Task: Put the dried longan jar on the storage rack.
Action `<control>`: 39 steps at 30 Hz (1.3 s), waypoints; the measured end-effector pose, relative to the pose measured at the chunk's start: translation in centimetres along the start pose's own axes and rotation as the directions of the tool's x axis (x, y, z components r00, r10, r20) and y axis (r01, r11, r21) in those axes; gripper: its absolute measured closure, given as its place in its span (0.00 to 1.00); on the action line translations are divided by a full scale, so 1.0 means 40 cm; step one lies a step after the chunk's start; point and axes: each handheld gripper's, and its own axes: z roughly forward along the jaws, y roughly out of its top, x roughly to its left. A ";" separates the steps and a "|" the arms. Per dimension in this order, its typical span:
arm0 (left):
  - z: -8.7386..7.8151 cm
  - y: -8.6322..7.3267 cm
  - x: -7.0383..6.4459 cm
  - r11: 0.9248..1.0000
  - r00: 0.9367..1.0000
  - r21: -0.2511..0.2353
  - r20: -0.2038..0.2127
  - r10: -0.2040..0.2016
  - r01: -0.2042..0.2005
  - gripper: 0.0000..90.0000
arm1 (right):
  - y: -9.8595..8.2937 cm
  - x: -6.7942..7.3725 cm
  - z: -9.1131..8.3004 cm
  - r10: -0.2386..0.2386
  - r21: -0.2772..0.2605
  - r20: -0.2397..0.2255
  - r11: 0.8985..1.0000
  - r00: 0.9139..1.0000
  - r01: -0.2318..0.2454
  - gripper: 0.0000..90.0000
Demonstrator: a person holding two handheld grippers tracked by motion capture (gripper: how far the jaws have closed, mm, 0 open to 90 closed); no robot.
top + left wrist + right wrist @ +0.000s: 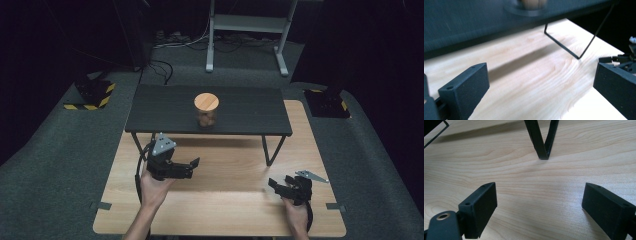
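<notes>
One jar atop black shelf

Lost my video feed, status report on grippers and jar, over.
Left gripper open, right gripper open, both empty over the table. Jar upright, lid on, on the black shelf. Nothing in the way.

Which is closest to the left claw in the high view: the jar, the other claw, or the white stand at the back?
From the left claw:
1. Jar, on the black shelf just ahead.
2. Right claw, across the table.
3. White stand, far back on the floor.
</notes>
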 end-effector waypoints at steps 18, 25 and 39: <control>0.197 -0.160 -0.037 0.984 0.990 0.169 -0.133 -0.035 0.058 0.00 | 0.001 0.000 0.000 0.000 0.001 0.000 1.000 1.000 0.000 0.13; 0.225 -0.198 -0.017 0.978 0.981 0.165 -0.163 -0.101 0.128 0.00 | 0.000 -0.002 0.000 0.002 0.000 -0.004 1.000 1.000 -0.002 0.14; 0.235 -0.244 -0.008 0.974 0.973 0.136 -0.173 -0.154 0.179 0.01 | 0.000 -0.002 0.001 0.001 0.001 -0.004 1.000 1.000 -0.001 0.14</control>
